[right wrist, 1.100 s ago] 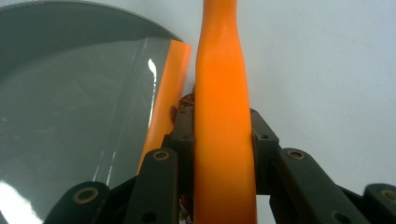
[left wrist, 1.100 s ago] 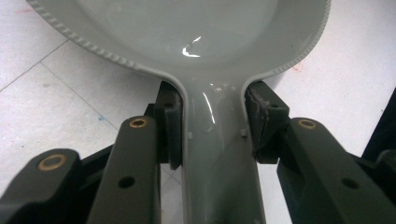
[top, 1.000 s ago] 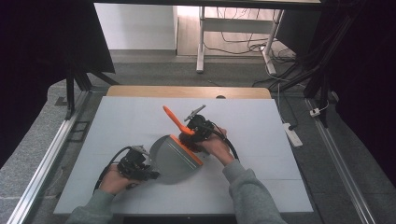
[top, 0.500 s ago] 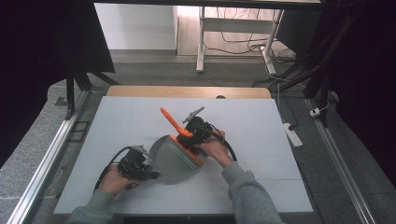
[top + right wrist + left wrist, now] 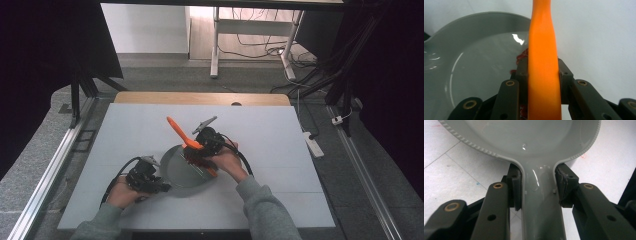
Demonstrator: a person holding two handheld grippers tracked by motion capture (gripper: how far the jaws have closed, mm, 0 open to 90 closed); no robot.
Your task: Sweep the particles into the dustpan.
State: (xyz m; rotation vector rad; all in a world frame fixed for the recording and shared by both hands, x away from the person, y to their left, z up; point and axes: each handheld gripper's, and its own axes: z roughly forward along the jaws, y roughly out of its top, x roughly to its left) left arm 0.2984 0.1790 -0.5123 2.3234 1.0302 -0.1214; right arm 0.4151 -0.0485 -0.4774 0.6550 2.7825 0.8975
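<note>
Grey dustpan (image 5: pixel 187 169): lies flat on the white table (image 5: pixel 125 135), near the person's edge and about midway across; shallow scoop with ribbed rim, one stub handle (image 5: pixel 541 202) pointing toward the person's left. Left gripper (image 5: pixel 150 179): clenched on that handle, one black pad pressed to each side of it just behind the scoop, as the left gripper view shows. Orange brush (image 5: pixel 184 139): long orange handle rising at a slant up and away over the far rim of the dustpan; reddish bristles show faintly beside the jaws in the right gripper view, above the pan's floor. Right gripper (image 5: pixel 196 150): grasping the orange handle (image 5: pixel 543 72) low down, jaws closed on both its sides. Work in hand, by judgement: sweeping with the brush into the dustpan. To do it well: keep the left grip firm and the pan's lip flat on the table so it neither slides nor tips; draw the bristles in short strokes toward the scoop; keep the brush handle clear of the left gripper's cable. Surroundings: wooden strip (image 5: pixel 200 98) along the table's far edge; metal rails (image 5: pixel 55 160) on either side.
</note>
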